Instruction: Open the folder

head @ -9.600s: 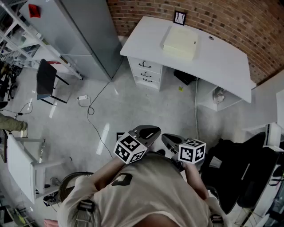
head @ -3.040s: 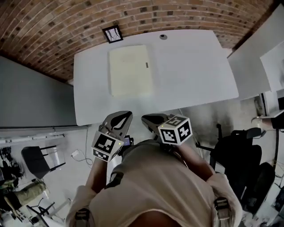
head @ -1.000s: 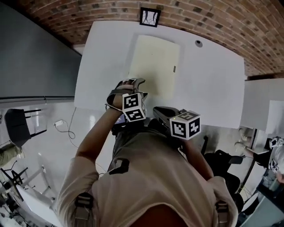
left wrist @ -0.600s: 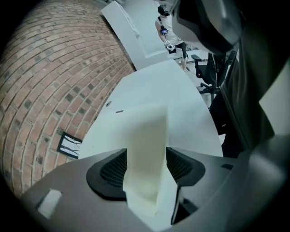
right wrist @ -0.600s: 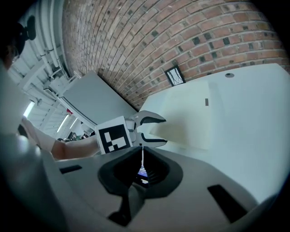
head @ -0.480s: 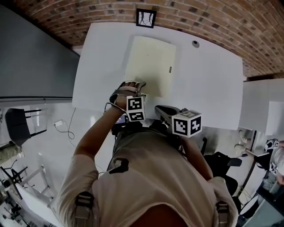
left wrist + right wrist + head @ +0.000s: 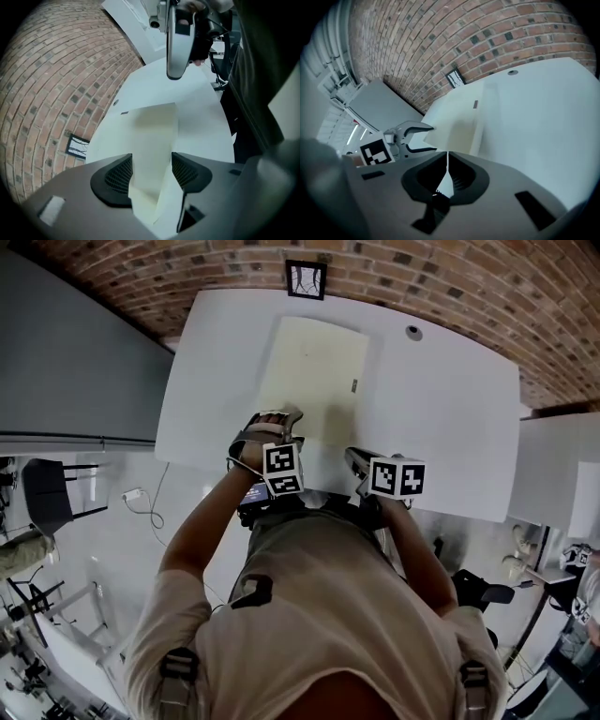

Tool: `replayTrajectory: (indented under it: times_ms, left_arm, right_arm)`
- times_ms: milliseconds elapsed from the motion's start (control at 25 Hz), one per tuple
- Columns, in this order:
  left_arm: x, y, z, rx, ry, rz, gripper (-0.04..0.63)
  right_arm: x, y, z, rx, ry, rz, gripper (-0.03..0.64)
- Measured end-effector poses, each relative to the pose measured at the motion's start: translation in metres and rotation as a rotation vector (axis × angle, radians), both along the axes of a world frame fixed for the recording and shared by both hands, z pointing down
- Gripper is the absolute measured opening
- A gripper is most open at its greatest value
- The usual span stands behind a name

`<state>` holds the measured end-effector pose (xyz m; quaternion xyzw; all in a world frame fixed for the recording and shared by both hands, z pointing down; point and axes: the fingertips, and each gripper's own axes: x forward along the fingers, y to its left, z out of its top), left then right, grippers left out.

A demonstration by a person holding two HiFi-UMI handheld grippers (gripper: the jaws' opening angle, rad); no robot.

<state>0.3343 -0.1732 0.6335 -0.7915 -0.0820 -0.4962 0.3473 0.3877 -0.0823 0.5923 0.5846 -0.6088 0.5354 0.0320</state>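
Note:
A pale yellow folder (image 7: pixel 314 371) lies closed on the white desk (image 7: pixel 450 418), with a small dark tab near its right edge. My left gripper (image 7: pixel 292 425) is at the folder's near left corner. In the left gripper view its jaws (image 7: pixel 151 171) stand open with that corner of the folder (image 7: pixel 152 136) between them, and the pads do not press on it. My right gripper (image 7: pixel 350 454) hovers over the desk's front edge, just right of the folder's near edge. Its jaws (image 7: pixel 447 164) are shut with nothing in them. The right gripper view shows the folder (image 7: pixel 459 122) ahead and the left gripper (image 7: pixel 423 138) open at the corner.
A small framed picture (image 7: pixel 307 279) leans on the brick wall behind the desk. A round cable hole (image 7: pixel 413 332) sits at the desk's back right. A grey cabinet (image 7: pixel 75 352) stands left of the desk, and a dark chair (image 7: pixel 42 493) is on the floor at left.
I have walked up to the desk. Over the last second the right gripper has moved forward to the desk's front edge beside the folder. The left gripper has settled lower at the folder's corner.

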Motion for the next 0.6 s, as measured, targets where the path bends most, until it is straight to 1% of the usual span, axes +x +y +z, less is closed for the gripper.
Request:
replayTrajectory:
  times_ms: [160, 280, 400, 440, 520, 600]
  left_arm:
    - [0.001, -0.002, -0.003, -0.012, -0.001, -0.028, 0.259]
    - [0.001, 0.000, -0.006, -0.026, 0.008, -0.043, 0.257]
    - [0.002, 0.001, -0.006, -0.029, 0.013, -0.046, 0.253]
    - [0.002, 0.001, -0.007, -0.031, 0.016, -0.047, 0.250]
    - [0.002, 0.001, -0.008, -0.038, 0.024, -0.055, 0.245]
    - [0.002, 0.001, -0.008, -0.044, 0.029, -0.061, 0.245]
  right_arm:
    - [0.024, -0.007, 0.020, -0.037, 0.050, 0.053, 0.008]
    - [0.042, -0.015, 0.028, -0.038, 0.057, 0.099, 0.008]
    - [0.055, -0.028, 0.039, -0.045, 0.045, 0.116, 0.010]
    - [0.058, -0.034, 0.042, -0.048, 0.034, 0.115, 0.020]
    - [0.061, -0.043, 0.047, -0.054, 0.009, 0.111, 0.120]
    - [0.065, -0.047, 0.055, -0.083, 0.007, 0.110, 0.123]
